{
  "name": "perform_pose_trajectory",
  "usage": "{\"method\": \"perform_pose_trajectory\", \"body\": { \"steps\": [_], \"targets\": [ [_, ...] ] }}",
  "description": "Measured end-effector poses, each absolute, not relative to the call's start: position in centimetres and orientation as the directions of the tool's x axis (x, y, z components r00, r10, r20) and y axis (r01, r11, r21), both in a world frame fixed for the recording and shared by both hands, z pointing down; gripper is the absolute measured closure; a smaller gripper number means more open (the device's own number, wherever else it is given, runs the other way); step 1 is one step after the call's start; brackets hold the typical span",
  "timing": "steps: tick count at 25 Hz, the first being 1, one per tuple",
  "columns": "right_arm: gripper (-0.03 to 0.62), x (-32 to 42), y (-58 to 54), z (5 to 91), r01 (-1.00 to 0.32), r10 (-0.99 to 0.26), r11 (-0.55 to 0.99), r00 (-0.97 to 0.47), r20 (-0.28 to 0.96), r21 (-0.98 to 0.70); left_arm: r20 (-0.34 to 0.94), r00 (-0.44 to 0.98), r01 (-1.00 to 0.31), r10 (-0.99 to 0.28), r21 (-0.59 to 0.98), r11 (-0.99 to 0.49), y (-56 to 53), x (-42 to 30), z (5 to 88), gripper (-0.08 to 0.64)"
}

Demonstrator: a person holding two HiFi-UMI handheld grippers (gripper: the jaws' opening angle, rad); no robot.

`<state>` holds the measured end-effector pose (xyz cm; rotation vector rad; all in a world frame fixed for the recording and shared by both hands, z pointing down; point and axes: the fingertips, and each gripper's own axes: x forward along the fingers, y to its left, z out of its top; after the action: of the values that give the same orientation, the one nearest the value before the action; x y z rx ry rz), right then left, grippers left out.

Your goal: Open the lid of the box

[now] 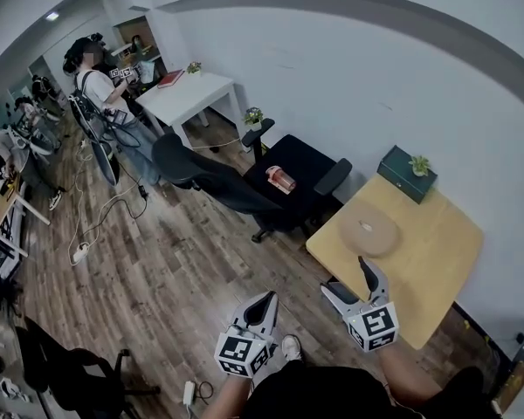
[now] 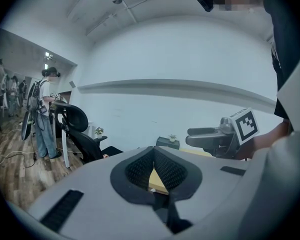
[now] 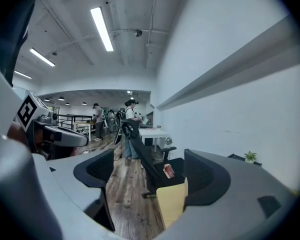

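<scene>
Dark green box [image 1: 405, 175] well beyond both grippers.
Head view: at the wooden table's [image 1: 437, 260] far corner, past right gripper [image 1: 345, 274] and left gripper [image 1: 268, 297]. Left gripper view: jaws together, box ahead. Right gripper view: jaws wide, empty, box far right.

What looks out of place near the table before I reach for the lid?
A red cylindrical container lies on the seat of the black office chair beside the table, an odd place for it. The round box sits flat on the table, and nothing looks spilled or damaged.
</scene>
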<state>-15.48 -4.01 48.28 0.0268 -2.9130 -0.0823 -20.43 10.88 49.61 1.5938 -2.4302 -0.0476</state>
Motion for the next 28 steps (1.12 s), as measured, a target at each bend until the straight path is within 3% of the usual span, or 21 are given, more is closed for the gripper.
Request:
{"method": "perform_pose_trajectory", "body": {
  "steps": [15,28],
  "targets": [
    [0.109,-18.7,-8.0,51.1,-0.175,-0.191,0.981,-0.938,0.289,0.081,0.188,-0.199,-0.964,-0.962,0.139,0.227,6.6,-26.6,50.3,0.541],
    [0.106,-20.5,-14.5,55.9,-0.109,-0.172,0.982,-0.862,0.477,0.157,0.231,-0.122,-0.981,-0.965,0.121,0.153,0.8,-28.5,52.0,0.541]
  ]
}}
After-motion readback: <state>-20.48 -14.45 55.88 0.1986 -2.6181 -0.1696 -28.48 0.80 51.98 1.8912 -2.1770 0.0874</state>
